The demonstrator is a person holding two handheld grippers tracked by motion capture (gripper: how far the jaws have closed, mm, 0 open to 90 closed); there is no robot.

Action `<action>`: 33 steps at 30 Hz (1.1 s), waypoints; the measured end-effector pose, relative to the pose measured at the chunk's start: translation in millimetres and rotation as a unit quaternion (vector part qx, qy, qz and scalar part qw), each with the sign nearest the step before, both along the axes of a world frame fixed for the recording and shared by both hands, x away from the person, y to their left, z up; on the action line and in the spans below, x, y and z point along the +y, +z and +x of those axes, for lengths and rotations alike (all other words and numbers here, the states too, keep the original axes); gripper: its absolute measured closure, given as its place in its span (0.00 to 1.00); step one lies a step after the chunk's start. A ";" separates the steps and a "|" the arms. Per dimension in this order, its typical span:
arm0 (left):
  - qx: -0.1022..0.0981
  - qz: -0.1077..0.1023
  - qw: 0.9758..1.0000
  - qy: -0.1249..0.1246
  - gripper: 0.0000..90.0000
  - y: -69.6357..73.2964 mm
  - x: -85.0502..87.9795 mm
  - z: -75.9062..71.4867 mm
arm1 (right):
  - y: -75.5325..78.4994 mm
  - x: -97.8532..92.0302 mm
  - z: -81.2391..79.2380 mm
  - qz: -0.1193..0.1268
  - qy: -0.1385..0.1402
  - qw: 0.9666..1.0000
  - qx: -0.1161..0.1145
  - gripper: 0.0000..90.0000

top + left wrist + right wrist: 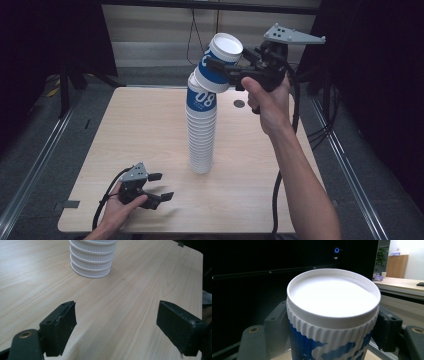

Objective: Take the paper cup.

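A tall stack of upside-down white ribbed paper cups (201,135) stands mid-table; its top cup is blue with "08" on it. My right gripper (222,65) is shut on one more blue-and-white cup (226,46) at the top of the stack. That cup is tilted to the right, and its rim still overlaps the stack's top. In the right gripper view the cup's white bottom (333,297) faces the camera between both jaws. My left gripper (161,186) rests on the table at the front left, open and holding nothing. In the left gripper view, the left gripper (116,322) points at the stack's base (91,260).
The light wooden table (150,125) has a small grey round spot (239,104) at its back right. The right gripper's cable (277,190) hangs down past the right forearm to the table's front edge. Dark curtains and floor rails flank the table.
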State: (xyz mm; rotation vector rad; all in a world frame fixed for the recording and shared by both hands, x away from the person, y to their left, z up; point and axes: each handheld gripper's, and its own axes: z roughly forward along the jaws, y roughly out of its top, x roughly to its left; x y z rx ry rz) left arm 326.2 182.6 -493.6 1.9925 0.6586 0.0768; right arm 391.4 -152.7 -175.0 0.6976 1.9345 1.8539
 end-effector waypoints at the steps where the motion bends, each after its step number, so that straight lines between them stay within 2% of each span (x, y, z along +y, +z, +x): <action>1: 0.000 0.000 1.000 -0.001 0.18 -0.1 0.2 0.3 | 0.1 -1.7 -0.8 0.000 -0.001 1.000 0.000 0.31; 8: 0.005 -0.003 1.000 -0.001 0.18 -0.6 -0.2 1.1 | 1.2 -16.6 -10.4 0.001 -0.014 1.000 -0.002 0.31; 13: 0.009 -0.006 1.000 -0.005 0.18 -0.4 -2.8 -1.5 | -1.5 -26.0 -18.2 -0.010 -0.024 1.000 -0.004 0.31; 15: 0.009 -0.007 1.000 -0.007 0.18 -0.3 -3.6 -2.5 | -5.8 -32.9 -25.3 -0.008 -0.024 1.000 -0.006 0.31; 21: 0.011 -0.007 1.000 -0.009 0.18 -0.3 -4.1 -2.6 | -15.8 -46.4 -33.3 -0.012 -0.032 0.999 -0.002 0.31; 23: 0.018 -0.010 1.000 -0.006 0.18 -0.8 -4.5 -2.5 | -20.1 -48.9 -36.3 -0.016 -0.032 0.999 -0.001 0.31; 25: 0.016 -0.009 1.000 -0.006 0.18 -0.5 -4.6 -2.5 | -22.9 -49.4 -38.2 -0.021 -0.033 0.999 0.000 0.31; 26: 0.015 -0.009 1.000 -0.005 0.18 -0.3 -4.5 -2.5 | -29.6 -50.8 -41.4 -0.028 -0.032 0.999 0.001 0.31; 30: 0.018 -0.011 1.000 -0.003 0.18 0.7 -5.1 -2.4 | -39.1 -52.8 -44.0 -0.028 -0.032 0.999 0.006 0.31; 33: 0.013 -0.013 1.000 -0.008 0.18 2.1 -7.4 -4.0 | -48.0 -55.2 -44.3 -0.025 -0.035 0.999 0.015 0.31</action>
